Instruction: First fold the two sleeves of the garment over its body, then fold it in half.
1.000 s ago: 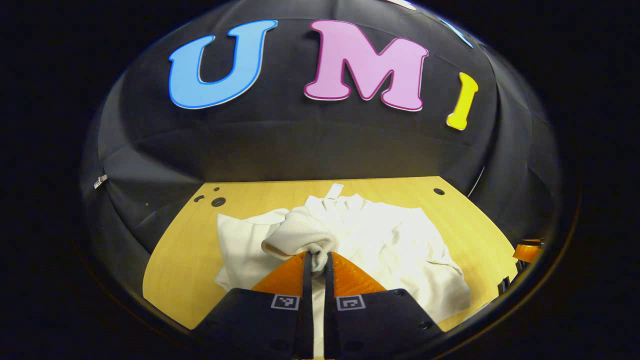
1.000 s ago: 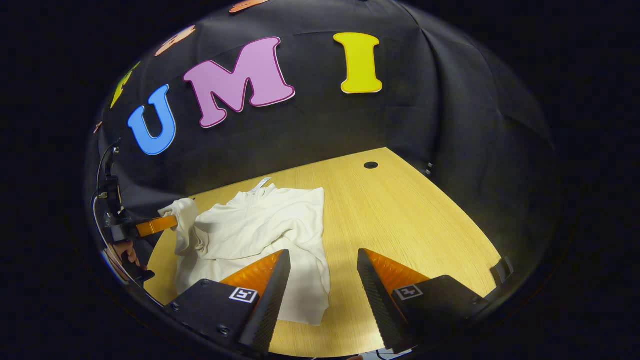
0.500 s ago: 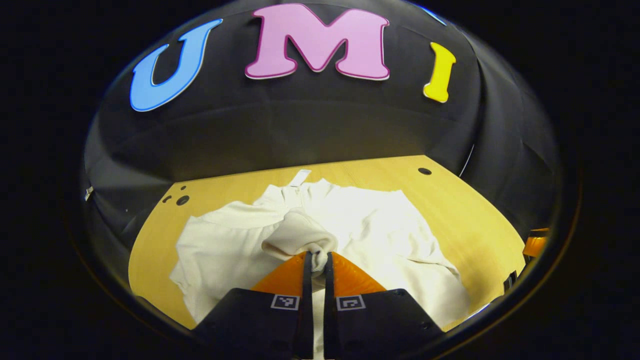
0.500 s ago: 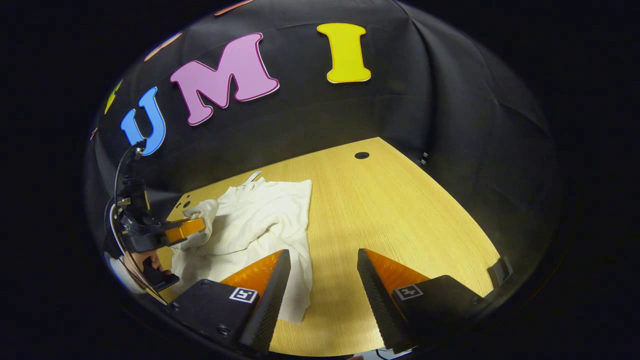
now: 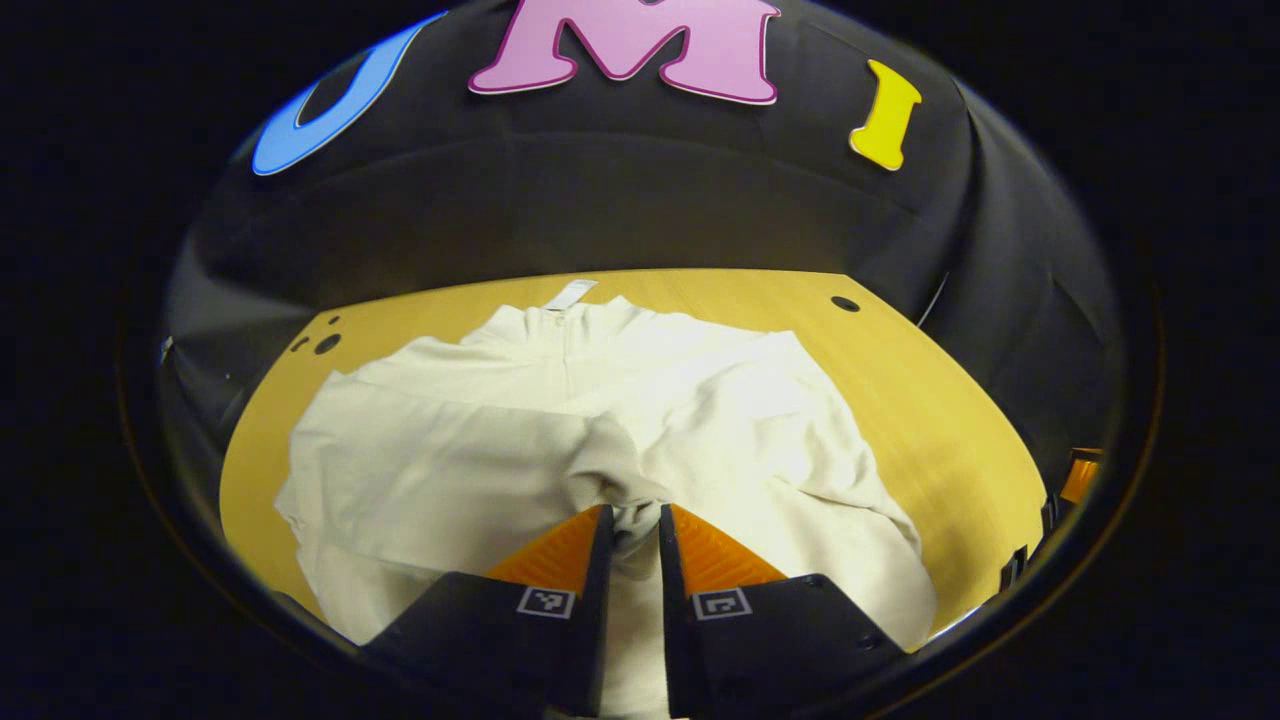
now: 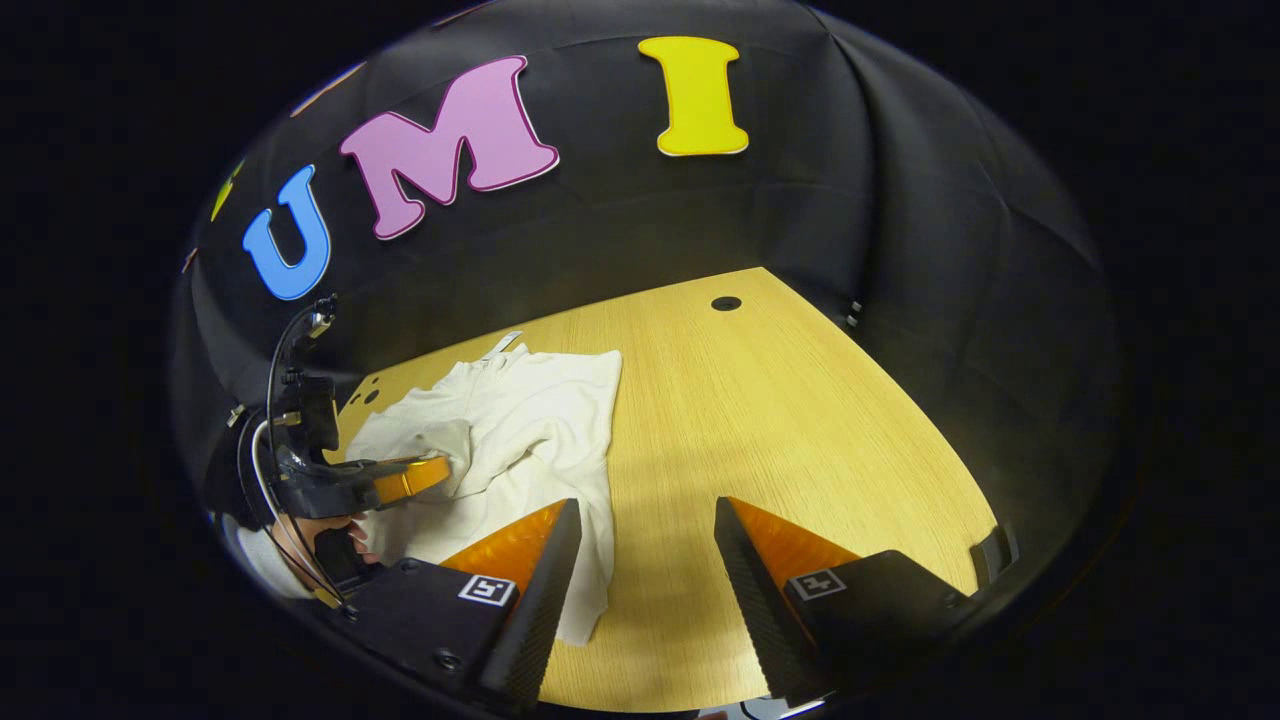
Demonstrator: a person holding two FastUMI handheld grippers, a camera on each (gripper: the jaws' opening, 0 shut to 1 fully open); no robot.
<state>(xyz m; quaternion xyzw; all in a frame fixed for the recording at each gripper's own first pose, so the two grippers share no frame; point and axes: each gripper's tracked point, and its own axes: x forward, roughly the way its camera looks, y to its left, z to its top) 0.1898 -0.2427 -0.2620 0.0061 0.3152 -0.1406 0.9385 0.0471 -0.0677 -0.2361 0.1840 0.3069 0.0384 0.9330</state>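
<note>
In the left gripper view we see our left gripper [image 5: 630, 520] pinched onto the cuff of a sleeve [image 5: 470, 470] of the white garment [image 5: 720, 400], both fingers pressing a small bunch of cloth between them, with the sleeve drawn across the garment's body just ahead of the tips. The garment lies spread on the wooden table [image 5: 930, 400], its collar at the far end from that gripper. In the right gripper view our right gripper [image 6: 640, 530] holds nothing, fingers wide apart over bare table, the garment's hem beside its left finger.
</note>
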